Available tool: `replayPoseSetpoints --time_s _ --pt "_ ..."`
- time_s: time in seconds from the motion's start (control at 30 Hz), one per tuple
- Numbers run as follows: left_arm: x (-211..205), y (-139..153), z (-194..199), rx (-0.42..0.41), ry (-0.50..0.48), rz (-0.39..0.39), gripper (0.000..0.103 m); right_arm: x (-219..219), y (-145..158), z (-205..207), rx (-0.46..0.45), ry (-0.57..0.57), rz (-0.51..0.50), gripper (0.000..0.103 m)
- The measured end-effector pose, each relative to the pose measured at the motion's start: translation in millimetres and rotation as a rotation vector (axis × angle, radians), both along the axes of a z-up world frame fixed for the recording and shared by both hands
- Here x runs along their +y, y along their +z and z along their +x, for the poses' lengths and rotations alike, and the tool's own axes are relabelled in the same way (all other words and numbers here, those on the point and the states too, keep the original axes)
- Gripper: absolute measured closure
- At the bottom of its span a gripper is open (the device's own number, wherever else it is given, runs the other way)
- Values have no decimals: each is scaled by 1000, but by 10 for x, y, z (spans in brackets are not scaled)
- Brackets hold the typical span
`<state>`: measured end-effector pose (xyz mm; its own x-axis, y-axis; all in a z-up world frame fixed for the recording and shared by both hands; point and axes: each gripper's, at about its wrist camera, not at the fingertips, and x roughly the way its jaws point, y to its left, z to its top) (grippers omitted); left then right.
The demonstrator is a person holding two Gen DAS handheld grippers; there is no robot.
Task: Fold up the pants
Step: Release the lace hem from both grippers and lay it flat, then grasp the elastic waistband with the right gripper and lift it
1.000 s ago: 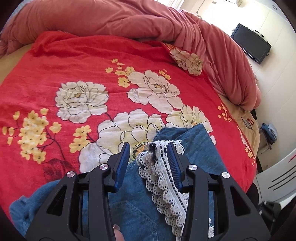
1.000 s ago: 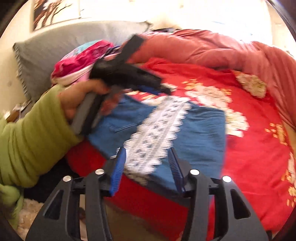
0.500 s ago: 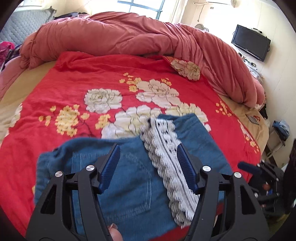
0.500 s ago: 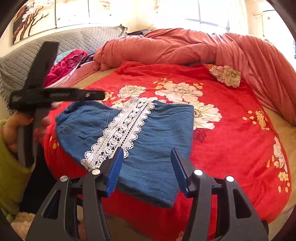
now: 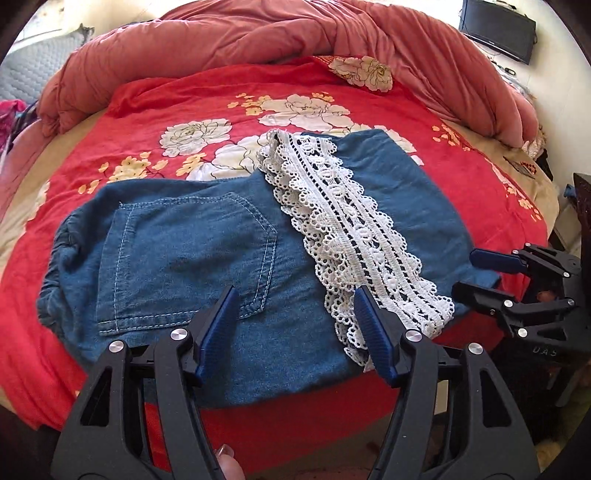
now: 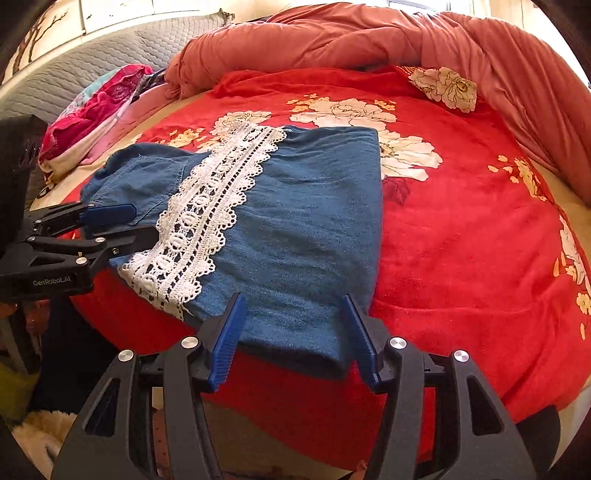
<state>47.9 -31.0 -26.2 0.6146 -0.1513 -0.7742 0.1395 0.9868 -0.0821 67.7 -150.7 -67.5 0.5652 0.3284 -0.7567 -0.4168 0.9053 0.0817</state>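
1. Across the left wrist view, the folded denim pants [image 5: 207, 254] lie flat on the red floral blanket [image 5: 177, 99] near the bed's front edge, with a back pocket [image 5: 184, 258] facing up and a white lace band [image 5: 354, 236] running diagonally over the denim. The left gripper [image 5: 299, 325] hangs just above the near hem, jaws spread and gripping nothing. The right gripper [image 5: 476, 275] shows at the far right, beside the pants' right edge.
2. From the right wrist view, the right gripper [image 6: 291, 336] hovers over the near corner of the pants [image 6: 303, 221], its jaws opening with denim below them but the pads not pressing it. The left gripper [image 6: 125, 223] sits at the left, jaws apart, by the lace end. A rumpled pink duvet [image 6: 369, 33] is heaped along the far side.
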Motion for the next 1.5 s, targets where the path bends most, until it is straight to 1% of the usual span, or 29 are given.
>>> replayPoseSetpoints --time_s 0.03,0.07,0.17,0.2,0.23,0.3,0.37,0.43,0.5,0.7,0.8,1.0,1.17,1.3,1.37,1.43,1.5 --pt "16 40 -13 -4 4 -9 46 -20 42 -24 -8 3 17 45" --pt "27 88 -33 -14 5 -15 46 -39 77 -42 -15 2 35 40" --pt "39 207 -95 -42 10 -16 44 -97 211 -97 -41 -13 75 39" --pt "47 245 -114 -49 13 -21 41 -114 257 -114 -53 -21 82 39" --pt "47 272 -130 -54 15 -23 40 -131 300 -126 -62 -27 92 36" --pt "77 334 -167 -66 19 -23 40 -158 362 -145 -71 -38 112 33" --pt "114 388 -197 -80 32 -20 38 -182 424 -157 -78 -47 135 33" --pt "167 432 -226 -91 45 -23 35 -188 474 -148 -76 -51 148 30" --pt "237 462 -262 -100 62 -25 33 -174 524 -143 -86 -56 155 22" --pt "500 486 -330 -108 125 -33 29 3 628 -92 -95 -33 141 21" --pt "653 485 -353 -112 161 -30 26 117 661 -41 -96 -20 135 10" --pt "1049 452 -388 -104 261 -47 23 374 703 117 -93 19 116 9" --pt "1361 368 -389 -83 326 -78 23 673 706 300 -69 83 110 9" --pt "1577 260 -379 -59 372 -117 23 969 736 462 -61 147 106 9" --pt "1625 213 -369 -47 378 -141 23 1120 751 560 -51 183 103 9" --pt "1641 155 -348 -37 367 -177 23 1273 771 680 -27 225 116 9" --pt "1628 108 -325 -32 357 -194 23 1402 787 777 -6 256 124 9"
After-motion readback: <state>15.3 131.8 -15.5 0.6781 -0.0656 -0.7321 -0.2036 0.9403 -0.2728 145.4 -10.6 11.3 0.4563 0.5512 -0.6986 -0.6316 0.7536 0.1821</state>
